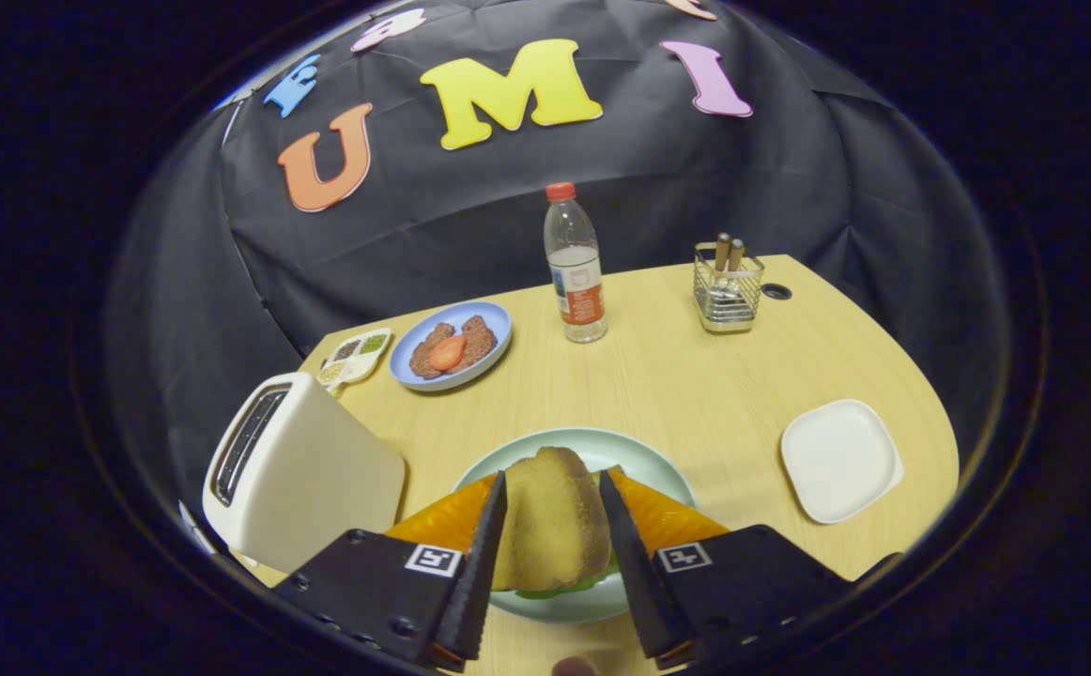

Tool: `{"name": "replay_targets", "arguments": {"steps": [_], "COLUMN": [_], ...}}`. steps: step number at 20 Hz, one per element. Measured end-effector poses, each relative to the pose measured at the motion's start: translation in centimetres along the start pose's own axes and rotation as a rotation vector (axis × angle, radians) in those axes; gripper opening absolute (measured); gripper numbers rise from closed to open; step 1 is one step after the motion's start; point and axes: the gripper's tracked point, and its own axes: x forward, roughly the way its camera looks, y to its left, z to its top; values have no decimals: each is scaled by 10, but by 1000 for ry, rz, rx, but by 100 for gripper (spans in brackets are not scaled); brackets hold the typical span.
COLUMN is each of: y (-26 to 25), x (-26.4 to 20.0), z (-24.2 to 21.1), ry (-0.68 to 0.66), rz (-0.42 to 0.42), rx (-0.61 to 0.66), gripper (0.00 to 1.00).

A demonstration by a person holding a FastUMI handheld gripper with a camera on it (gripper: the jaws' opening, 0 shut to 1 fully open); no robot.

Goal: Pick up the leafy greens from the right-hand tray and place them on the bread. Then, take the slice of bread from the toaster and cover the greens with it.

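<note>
I've got the bread slice (553, 521) sitting between the gripper (553, 526) fingers, both inner edges right against its sides, so I read it as clamped on the slice. It's over the pale green plate (644, 460), and a bit of leafy greens (560, 588) pokes out under the slice's near edge. Taking that plate as my landmark: the toaster (297, 465) is just left of it, the white square tray (841, 458) is off to its right and bare, the blue plate (452, 345) with brown patties and a red slice is beyond it to the left, next to a small seasoning dish (356, 356).

Progress, my judgement: greens look already placed, tray emptied, top slice out of the toaster and over the greens. What's left is letting go and backing off, if the slice is actually resting.

Hard to tell: whether the slice touches the greens or hangs above them. The bottom bread is hidden under the slice and fingers. The toaster slots are too dark to check.
</note>
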Motion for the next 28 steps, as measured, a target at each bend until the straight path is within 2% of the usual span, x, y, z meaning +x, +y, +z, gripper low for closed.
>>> {"name": "replay_targets", "arguments": {"steps": [1, 3, 6, 9, 10, 13, 16, 22, 28], "y": [-3, -10, -20, -27, -31, -43, -57, -76, -77], "x": [1, -4, -10, -21, -29, -63, -104, -206, -283], "z": [2, 10, 20, 27, 33, 59, 94, 157, 188], "ry": [-6, -25, -52, -65, -76, -149, -246, -449, -587], "rz": [0, -4, -13, -18, -21, -41, -76, -114, -127], "rx": [2, 19, 15, 5, 0, -34, -100, -180, -147], "gripper": [64, 64, 72, 75, 83, 93, 96, 96, 96]}}
